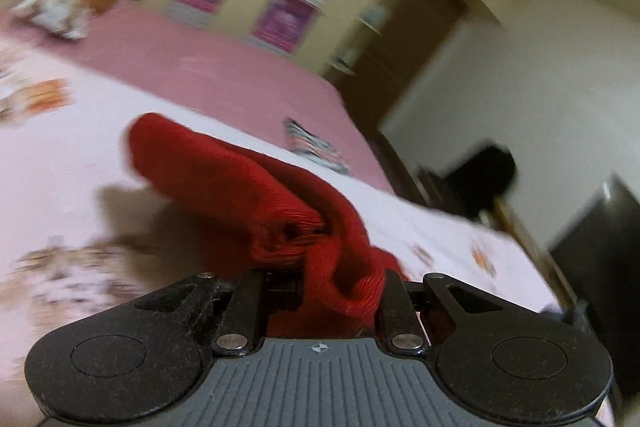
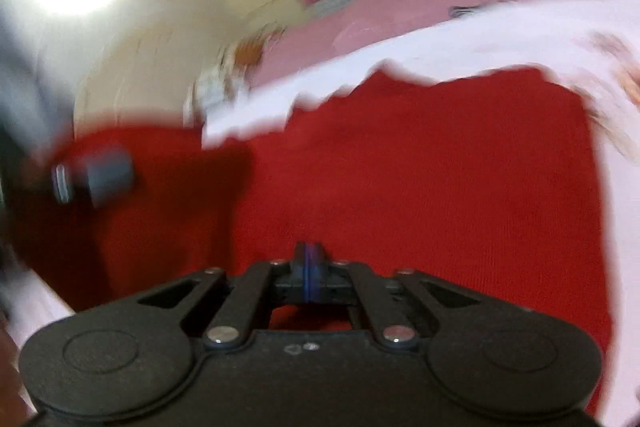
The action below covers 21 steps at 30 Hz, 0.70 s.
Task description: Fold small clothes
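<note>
A small red knitted garment [image 1: 248, 187] is bunched in my left gripper [image 1: 320, 267], which is shut on it and holds it lifted above the bed; the fingertips are buried in the cloth. In the right wrist view the same red garment [image 2: 420, 179] spreads wide over the pale sheet. My right gripper [image 2: 308, 267] is shut, its fingers pressed together low over the cloth; whether any cloth is pinched cannot be told. The left gripper's body [image 2: 96, 175] shows blurred at the left.
The bed has a pale printed sheet [image 1: 60, 163] and a pink cover [image 1: 192, 67] behind. A striped folded item [image 1: 316, 147] lies near the bed's far edge. Cupboards with purple panels [image 1: 280, 15] stand behind; dark furniture [image 1: 592, 259] at the right.
</note>
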### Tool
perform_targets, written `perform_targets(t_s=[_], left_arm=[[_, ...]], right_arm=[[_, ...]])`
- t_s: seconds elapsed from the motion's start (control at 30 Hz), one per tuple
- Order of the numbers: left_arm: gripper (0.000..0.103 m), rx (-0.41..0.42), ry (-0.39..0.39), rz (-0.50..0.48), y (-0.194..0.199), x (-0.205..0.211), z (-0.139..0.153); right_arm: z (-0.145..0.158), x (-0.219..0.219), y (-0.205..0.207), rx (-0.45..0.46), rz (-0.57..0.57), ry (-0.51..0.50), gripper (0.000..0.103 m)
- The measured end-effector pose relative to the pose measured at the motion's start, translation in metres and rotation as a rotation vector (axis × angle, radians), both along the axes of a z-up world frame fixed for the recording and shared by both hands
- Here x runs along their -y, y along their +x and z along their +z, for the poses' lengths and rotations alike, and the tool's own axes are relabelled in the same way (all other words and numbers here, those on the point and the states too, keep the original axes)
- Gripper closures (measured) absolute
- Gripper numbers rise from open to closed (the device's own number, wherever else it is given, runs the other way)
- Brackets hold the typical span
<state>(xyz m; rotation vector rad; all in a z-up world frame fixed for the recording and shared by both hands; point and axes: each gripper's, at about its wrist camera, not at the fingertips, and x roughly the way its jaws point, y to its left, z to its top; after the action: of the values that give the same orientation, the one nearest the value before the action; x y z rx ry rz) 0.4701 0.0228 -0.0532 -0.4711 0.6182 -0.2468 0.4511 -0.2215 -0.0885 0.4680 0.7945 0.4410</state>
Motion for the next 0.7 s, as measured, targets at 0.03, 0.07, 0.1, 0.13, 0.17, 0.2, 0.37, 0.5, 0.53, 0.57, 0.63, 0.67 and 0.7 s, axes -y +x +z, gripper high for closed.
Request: perform_targets(t_s=[0.03,0.07,0.1,0.13,0.17,0.2,0.37,0.5,0.53,0.57,0.63,0.67,0.7], left_arm=[[0.087,-0.004,0.037,-0.044,0.004,0.016,0.0],[0.087,-0.013,0.07,-0.093,0.009,0.034,-0.002],[0.087,-0.029,0.088,-0.136,0.013,0.049,-0.007],[0.087,-0.06,0.103,-0.178,0.018,0.064,-0.014],[0.087,-0.099,0.123,-0.224,0.024,0.081,-0.025],[0.087,-0.126,0.166,-0.263,0.026,0.096,-0.034],[0.016,-0.057,0.259,-0.345,-0.003,0.13,-0.023],[0.016,-0.022,0.191,-0.329,-0.02,0.091,-0.004],[0.016,-0.011,0.152,-0.295,-0.024,0.074,-0.004],[0.016,-0.014,0.13,-0.241,-0.022,0.055,-0.005],[0.016,-0.049,0.148,-0.106,-0.013,0.019,-0.015],[0.016,-0.065,0.134,-0.072,-0.009,0.006,-0.021],[0.016,-0.103,0.103,-0.041,-0.003,-0.007,-0.028]], right_arm=[[0.005,0.024,-0.002,0.013,-0.071,0.065,0.066],[0.008,0.05,-0.004,0.009,-0.14,0.124,0.064],[0.009,0.07,-0.004,-0.004,-0.177,0.172,0.064],[0.011,0.096,-0.007,-0.017,-0.201,0.239,0.063],[0.013,0.113,-0.01,-0.021,-0.214,0.279,0.063],[0.016,0.127,-0.013,-0.023,-0.227,0.297,0.062],[0.017,0.165,-0.034,-0.039,-0.217,0.305,0.045],[0.006,0.16,-0.042,-0.064,-0.203,0.302,0.045],[0.004,0.156,-0.043,-0.069,-0.191,0.297,0.046],[0.003,0.152,-0.043,-0.07,-0.177,0.296,0.047],[0.007,0.142,-0.043,-0.048,-0.154,0.283,0.049],[0.009,0.138,-0.043,-0.036,-0.145,0.275,0.049],[0.012,0.134,-0.041,-0.022,-0.131,0.271,0.049]])
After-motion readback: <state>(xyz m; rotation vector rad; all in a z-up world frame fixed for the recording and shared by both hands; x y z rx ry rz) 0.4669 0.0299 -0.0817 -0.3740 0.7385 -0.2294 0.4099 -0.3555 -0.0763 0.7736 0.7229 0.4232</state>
